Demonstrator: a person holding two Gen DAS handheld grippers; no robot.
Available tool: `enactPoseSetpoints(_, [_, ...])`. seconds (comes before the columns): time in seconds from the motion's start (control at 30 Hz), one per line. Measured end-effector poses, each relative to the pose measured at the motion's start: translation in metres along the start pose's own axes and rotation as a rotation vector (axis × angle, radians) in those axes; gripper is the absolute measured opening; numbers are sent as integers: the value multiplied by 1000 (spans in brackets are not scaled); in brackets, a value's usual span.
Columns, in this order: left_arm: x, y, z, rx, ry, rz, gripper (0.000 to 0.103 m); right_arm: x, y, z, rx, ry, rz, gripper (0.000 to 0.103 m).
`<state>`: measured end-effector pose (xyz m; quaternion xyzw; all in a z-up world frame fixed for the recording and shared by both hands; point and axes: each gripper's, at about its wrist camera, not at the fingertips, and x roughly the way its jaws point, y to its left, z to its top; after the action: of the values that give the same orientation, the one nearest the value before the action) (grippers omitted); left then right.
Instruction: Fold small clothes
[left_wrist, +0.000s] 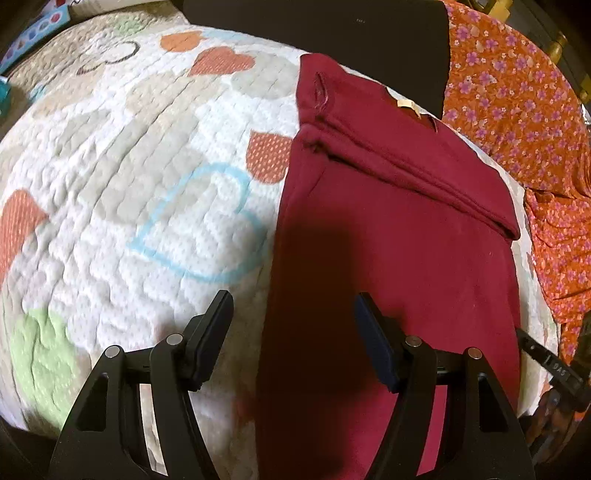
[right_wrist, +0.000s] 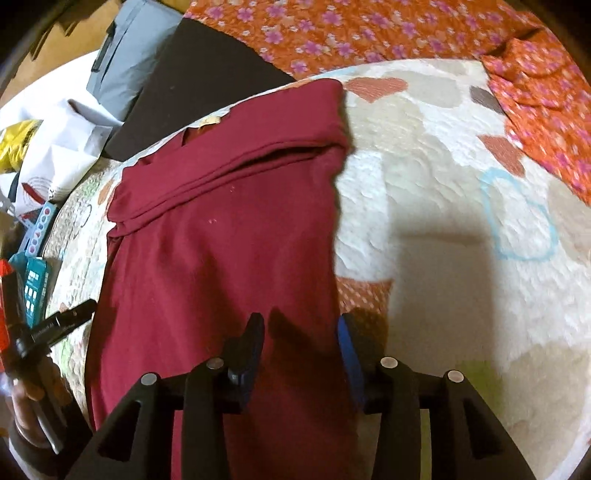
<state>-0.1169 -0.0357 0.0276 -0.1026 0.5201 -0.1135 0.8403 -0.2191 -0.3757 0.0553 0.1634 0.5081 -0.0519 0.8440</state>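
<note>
A dark red garment (left_wrist: 388, 229) lies flat on a white quilted bedcover (left_wrist: 140, 206) printed with orange, grey, green and blue-outlined hearts, folded into a long narrow strip. Its long axis runs away from both cameras, from the near edge by the grippers up toward the far side of the bed, where a thicker folded band crosses it and a small pale label (left_wrist: 408, 105) marks the neck end. In the left wrist view the strip sits right of centre; in the right wrist view the same garment (right_wrist: 221, 236) sits left of centre. The left gripper (left_wrist: 293, 314) hangs over the garment's left edge with its jaws wide apart and nothing between the pads. The right gripper (right_wrist: 301, 332) hovers over the garment's right edge, jaws parted and clasping nothing, the cloth lying flat below them. Beyond the neck end a flat black panel (left_wrist: 332, 33) rests on the bed, and an orange floral cloth (left_wrist: 517, 110) spreads along the right. In the right wrist view a grey folded item (right_wrist: 129, 62), white papers (right_wrist: 62, 147) and small boxes (right_wrist: 35, 284) crowd the far left side.
</note>
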Motion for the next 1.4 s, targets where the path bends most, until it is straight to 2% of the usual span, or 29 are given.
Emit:
enactPoseSetpoints(0.17, [-1,-1,-10,13,-4,16,68,-2,0,-11,-21,-52,-1,40])
enactPoseSetpoints(0.23, [-2,-1,-13,21,-11,24,68,-1,3,-13,-52,-73,-17,17])
enactPoseSetpoints(0.4, [-2,1,-16,33,-22,36,68,-7,5,-17,-61,-103,-31,8])
enactPoseSetpoints(0.53, [-3,0,-19,50,-28,47,68,-20,0,-16,-42,-145,-64,6])
enactPoseSetpoints(0.73, [-2,-4,-22,78,-36,70,68,-8,3,-22,-75,-117,-124,6])
enactPoseSetpoints(1.07, [-4,-5,-26,91,-31,72,68,-28,-11,-32,81,-77,-45,9])
enactPoseSetpoints(1.17, [-9,-5,-32,72,-16,35,68,-38,-10,-40,104,-59,-21,16])
enactPoseSetpoints(1.23, [-14,-7,-40,72,-7,16,68,-45,-6,-46,88,-46,-8,30])
enactPoseSetpoints(1.4, [-26,-15,-66,104,26,-23,69,-51,-5,-62,64,0,-2,37])
